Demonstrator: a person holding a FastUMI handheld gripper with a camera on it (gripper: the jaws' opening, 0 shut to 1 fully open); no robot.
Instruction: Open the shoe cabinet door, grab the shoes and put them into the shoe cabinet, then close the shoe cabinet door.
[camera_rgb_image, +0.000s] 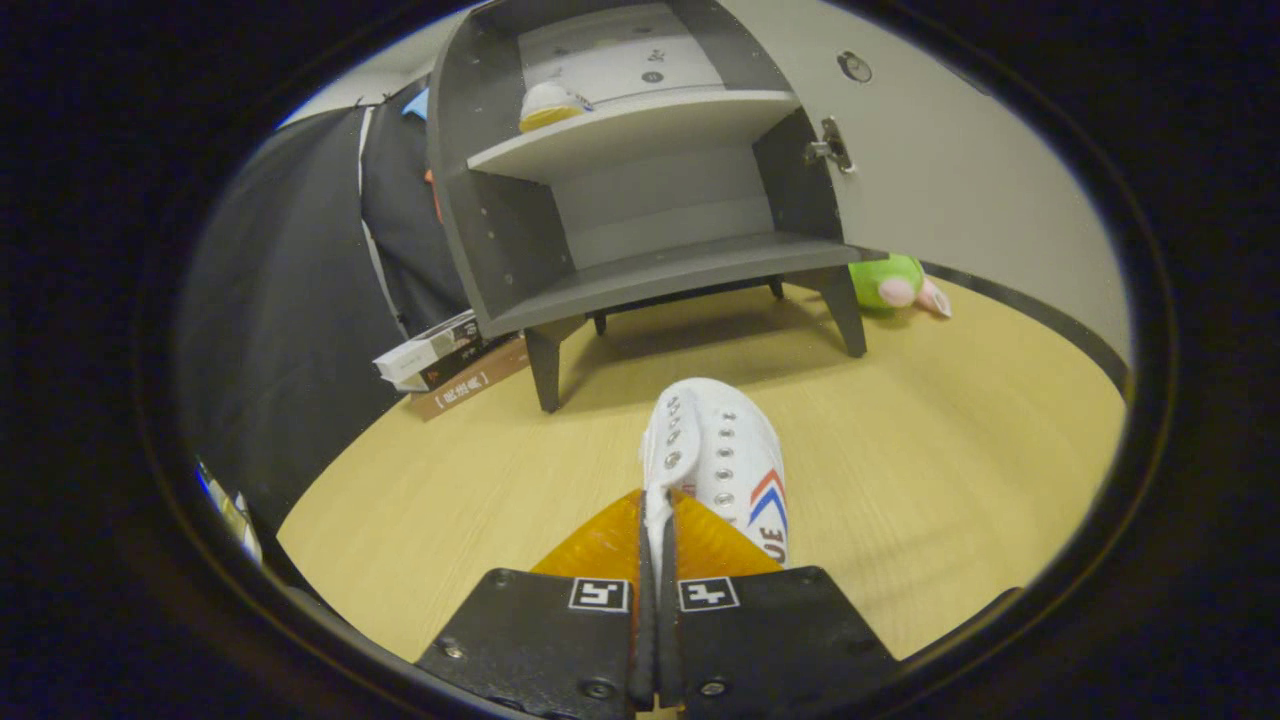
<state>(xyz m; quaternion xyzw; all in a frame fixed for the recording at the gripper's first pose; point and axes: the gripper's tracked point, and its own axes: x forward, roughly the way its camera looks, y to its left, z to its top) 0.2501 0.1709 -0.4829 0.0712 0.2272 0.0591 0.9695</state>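
Note:
My gripper (657, 520) is shut on the edge of a white shoe (725, 455) with red and blue stripes and metal eyelets; the shoe's thin side wall is pinched between both fingers and its toe points ahead toward the cabinet. The grey shoe cabinet (640, 180) stands beyond the shoe on short legs, its door (940, 170) swung wide open to the right. Its lower shelf (660, 275) is bare. On the upper shelf sits another white shoe with a yellow sole (550, 105).
A green and pink plush toy (893, 282) lies on the wooden floor (950, 460) behind the cabinet's right leg. A stack of books and boxes (450, 362) rests by the cabinet's left leg, against the black cloth wall.

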